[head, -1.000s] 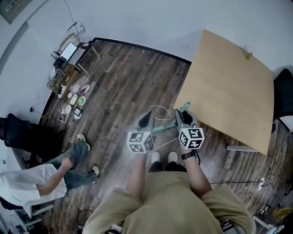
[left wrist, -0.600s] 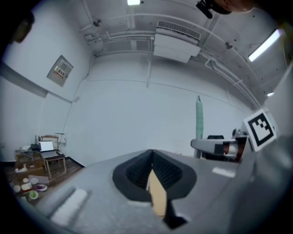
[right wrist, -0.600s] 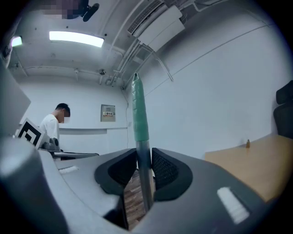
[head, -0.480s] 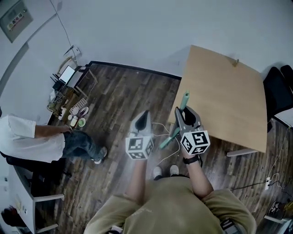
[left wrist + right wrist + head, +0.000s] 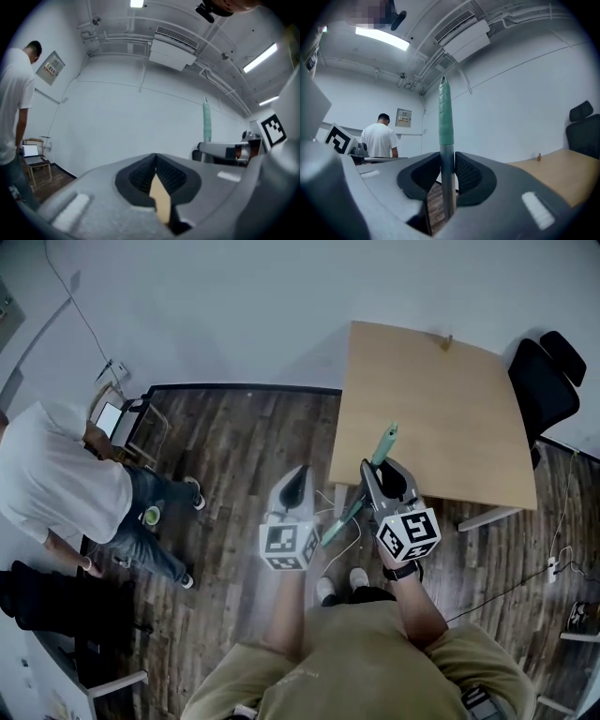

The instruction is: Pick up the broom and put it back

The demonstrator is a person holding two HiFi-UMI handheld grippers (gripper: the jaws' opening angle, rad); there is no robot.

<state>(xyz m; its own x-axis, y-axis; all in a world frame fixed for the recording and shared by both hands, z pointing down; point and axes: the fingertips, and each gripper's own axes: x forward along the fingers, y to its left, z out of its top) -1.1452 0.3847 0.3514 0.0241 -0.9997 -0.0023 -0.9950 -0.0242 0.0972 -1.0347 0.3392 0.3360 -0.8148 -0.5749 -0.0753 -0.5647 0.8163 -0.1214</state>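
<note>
The broom's handle (image 5: 358, 502), grey metal with a green grip (image 5: 385, 442) at its end, runs slantwise between my two grippers, over the floor by the table's edge. My right gripper (image 5: 380, 468) is shut on the handle. In the right gripper view the handle (image 5: 445, 117) stands upright between the pads (image 5: 465, 174), green end on top. My left gripper (image 5: 296, 472) hangs beside it on the left, shut with nothing in it (image 5: 155, 157). From the left gripper view the green grip (image 5: 206, 122) and the right gripper (image 5: 225, 152) show at the right. The broom's head is hidden.
A light wooden table (image 5: 441, 409) stands ahead on the right, a black chair (image 5: 544, 381) behind it. A person in a white shirt (image 5: 52, 484) bends at the left by a small stand with a laptop (image 5: 120, 423). White cables (image 5: 349, 526) lie on the dark plank floor.
Both grippers have risen with the view. The handle has swung from lying crosswise to pointing up and away. The person at the left has got up and bent towards the stand.
</note>
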